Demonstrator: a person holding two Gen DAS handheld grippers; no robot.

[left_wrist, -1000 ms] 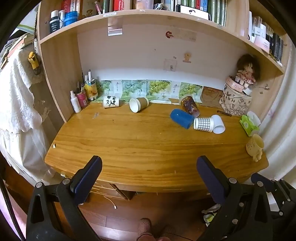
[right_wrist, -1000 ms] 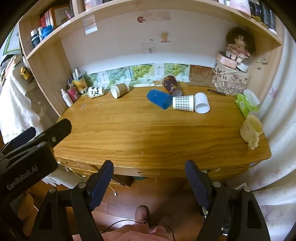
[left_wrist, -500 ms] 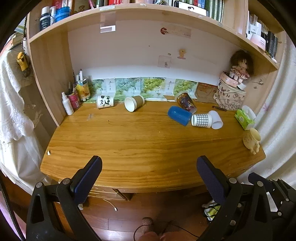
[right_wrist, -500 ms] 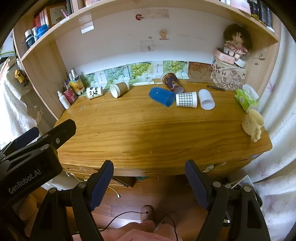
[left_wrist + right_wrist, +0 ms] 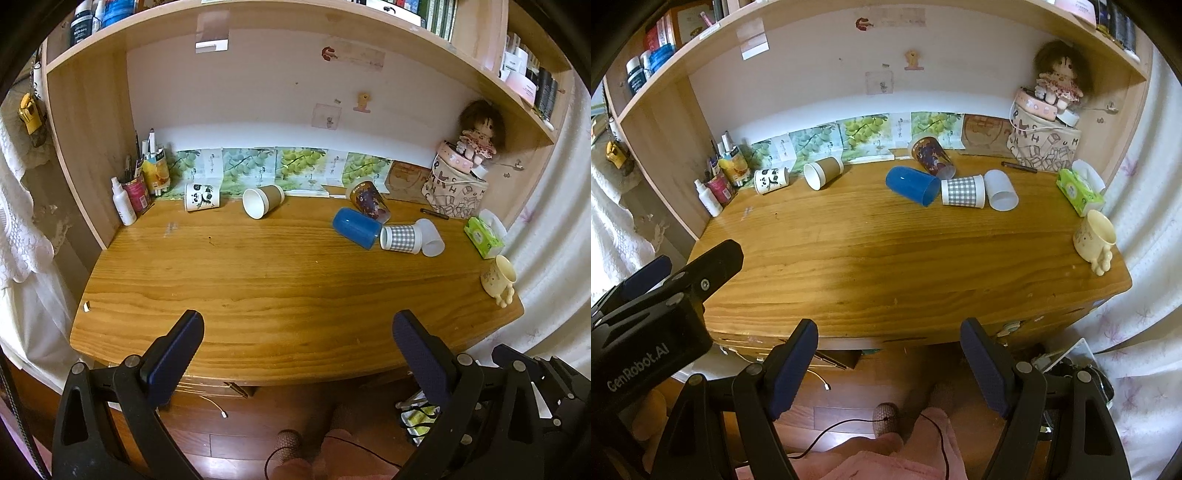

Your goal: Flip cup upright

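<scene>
Cups lie tipped over along the back half of a wooden desk (image 5: pixel 280 280), none of them held. The desk sits under a shelf unit (image 5: pixel 88 122) whose white back wall carries a strip of leaf-print papers (image 5: pixel 258 166).

At the right rear a lettered fabric bag (image 5: pixel 456 192) stands with a doll (image 5: pixel 476 136) sitting on top of it. The left gripper (image 5: pixel 295 343) hovers over the near edge of the desk, its two blue-padded fingers spread wide with nothing between them. The right gripper (image 5: pixel 888 354) hangs just off the desk's front edge, likewise spread apart and empty; the left gripper's black body shows at the left of the right wrist view.

Among the cups, a blue cup (image 5: pixel 356 228) lies on its side right of centre, its mouth touching a checked cup (image 5: pixel 400 239), which also lies on its side. A translucent white cup (image 5: pixel 430 242) lies just beside the checked one on its right. Behind the blue cup a dark printed cup (image 5: pixel 367 199) is tilted, mouth toward the blue cup. Left of these, well apart, a brown paper cup (image 5: pixel 263 201) lies with its white mouth facing forward, and a panda mug (image 5: pixel 202 196) lies on its side near it. A cream mug (image 5: pixel 498 277) stands upright near the desk's right edge.

A green tissue pack (image 5: pixel 484 236) sits behind the cream mug. At the far left stand a white spray bottle (image 5: pixel 123 203) and a pen holder (image 5: pixel 136 190).
</scene>
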